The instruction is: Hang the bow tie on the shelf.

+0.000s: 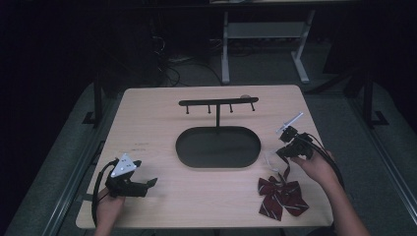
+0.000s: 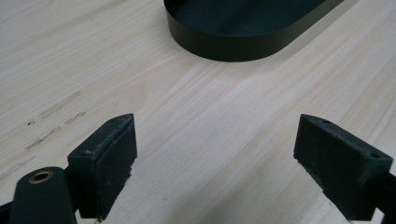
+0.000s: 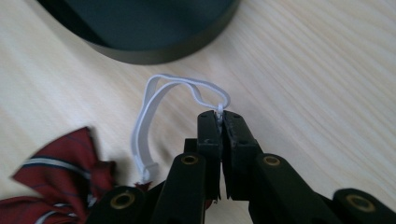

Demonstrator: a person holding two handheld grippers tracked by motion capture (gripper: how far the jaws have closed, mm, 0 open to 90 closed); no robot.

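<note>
You've got the right gripper [image 3: 219, 116] pinched tight on the white elastic loop [image 3: 154, 100] of the striped bow tie [image 1: 282, 195] at lower right, left gripper [image 2: 215, 149] spread and idle, so lift slow toward the hook rack [image 1: 219, 103] – no readable writing anywhere.

text: none legible | labels: none | brands: none | numbers: none | signs: none
</note>
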